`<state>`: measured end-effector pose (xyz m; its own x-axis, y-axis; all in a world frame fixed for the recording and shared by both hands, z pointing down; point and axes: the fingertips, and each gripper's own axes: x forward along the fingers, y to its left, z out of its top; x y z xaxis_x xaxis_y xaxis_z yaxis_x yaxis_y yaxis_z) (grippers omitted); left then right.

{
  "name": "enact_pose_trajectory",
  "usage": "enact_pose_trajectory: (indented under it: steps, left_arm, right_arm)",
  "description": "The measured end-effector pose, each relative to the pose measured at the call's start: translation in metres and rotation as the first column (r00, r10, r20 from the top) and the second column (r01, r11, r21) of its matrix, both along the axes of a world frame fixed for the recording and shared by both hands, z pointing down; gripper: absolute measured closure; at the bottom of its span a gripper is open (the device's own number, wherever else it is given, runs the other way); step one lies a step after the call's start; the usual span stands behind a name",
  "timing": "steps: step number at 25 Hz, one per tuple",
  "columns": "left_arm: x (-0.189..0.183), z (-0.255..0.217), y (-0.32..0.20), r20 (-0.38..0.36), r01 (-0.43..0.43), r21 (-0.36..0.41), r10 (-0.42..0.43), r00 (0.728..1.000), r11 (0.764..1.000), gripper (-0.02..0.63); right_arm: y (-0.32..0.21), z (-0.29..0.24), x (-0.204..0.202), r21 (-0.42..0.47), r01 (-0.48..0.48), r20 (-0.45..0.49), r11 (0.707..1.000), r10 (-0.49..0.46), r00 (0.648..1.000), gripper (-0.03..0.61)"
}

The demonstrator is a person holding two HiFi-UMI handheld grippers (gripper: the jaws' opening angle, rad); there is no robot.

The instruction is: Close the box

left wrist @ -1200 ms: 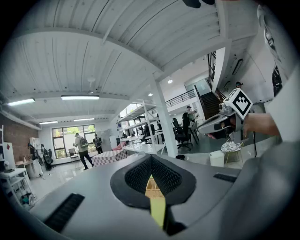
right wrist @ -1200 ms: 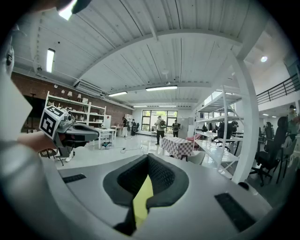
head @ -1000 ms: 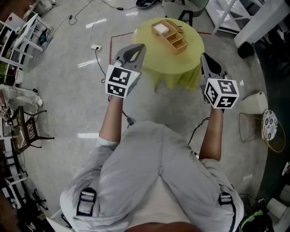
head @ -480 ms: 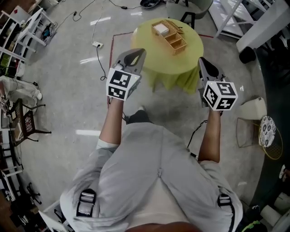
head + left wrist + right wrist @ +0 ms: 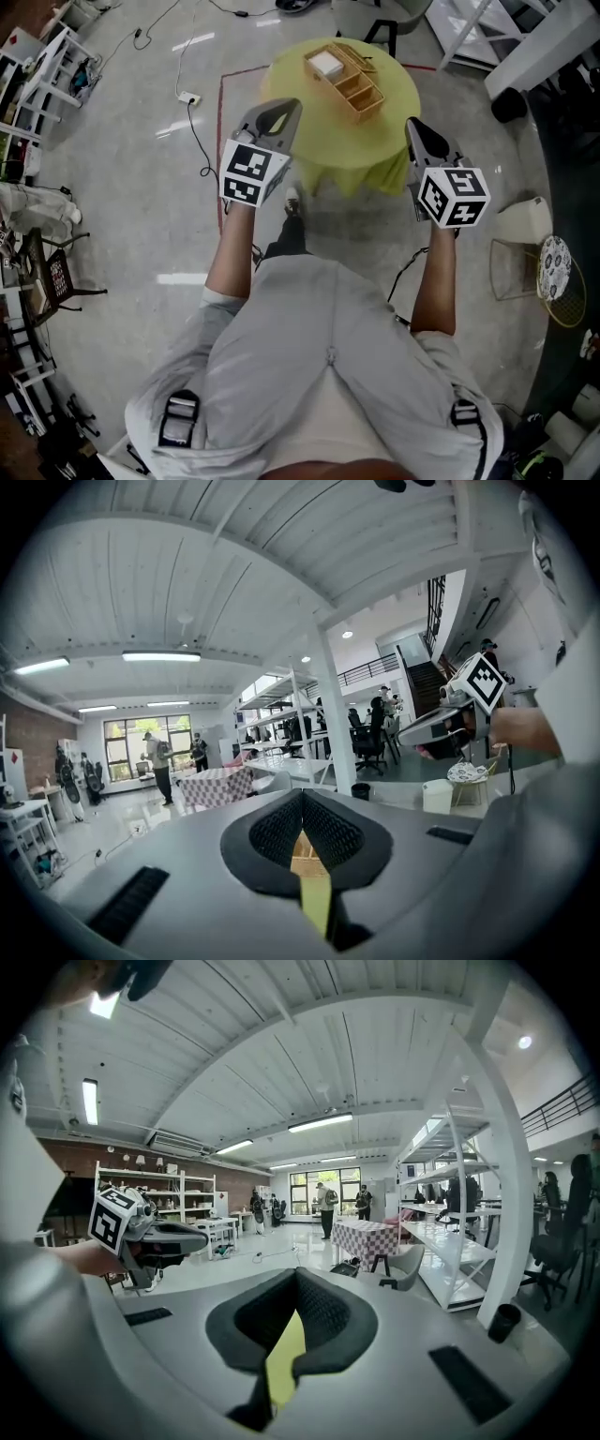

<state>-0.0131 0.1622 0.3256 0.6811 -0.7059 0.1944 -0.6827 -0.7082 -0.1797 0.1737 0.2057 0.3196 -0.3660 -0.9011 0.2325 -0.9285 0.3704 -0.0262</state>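
An open wooden box (image 5: pixel 344 73) with several compartments stands on a round table under a yellow-green cloth (image 5: pixel 394 98); one compartment holds something white (image 5: pixel 327 62). Both grippers are held up in the air short of the table, apart from the box. My left gripper (image 5: pixel 278 111) is over the table's near left edge, its jaws shut and empty. My right gripper (image 5: pixel 418 133) hangs at the table's near right edge, also shut and empty. In the left gripper view the pads (image 5: pixel 302 795) meet; in the right gripper view the pads (image 5: pixel 295 1275) meet too.
A power strip with cables (image 5: pixel 188 97) lies on the grey floor left of the table, and a red tape line (image 5: pixel 221 122) marks the floor. White shelving (image 5: pixel 469 28) stands at the back right. A wire basket (image 5: pixel 514 267) is at the right, a dark chair (image 5: pixel 61 274) at the left.
The table and box have slid a little left in the head view. A foot now shows below the table. Both grippers keep their pose, still shut.
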Motion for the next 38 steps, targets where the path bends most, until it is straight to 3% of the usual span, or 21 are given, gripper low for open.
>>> enact_pose_trajectory:
  steps: [15,20,31,38]
  left_arm:
    - [-0.007,0.008,-0.210,0.008,-0.123,-0.040,0.123,0.992,0.992,0.584]
    - [-0.004,0.019,-0.262,0.011,-0.172,-0.071,0.173,0.985,0.983,0.584]
    - [-0.001,0.053,-0.330,-0.012,-0.245,-0.165,0.247,0.969,0.955,0.584]
    - [0.009,0.091,-0.348,-0.019,-0.229,-0.236,0.231,0.973,0.945,0.584]
  right_arm:
    - [-0.191,0.004,-0.014,-0.036,-0.099,0.031,0.994,0.100,0.994,0.557]
    - [-0.241,0.011,-0.009,-0.053,-0.172,-0.015,0.984,0.172,0.985,0.555]
    - [-0.299,0.042,-0.008,-0.142,-0.267,-0.123,0.953,0.251,0.960,0.555]
    - [-0.326,0.080,0.006,-0.224,-0.260,-0.091,0.939,0.245,0.965,0.554]
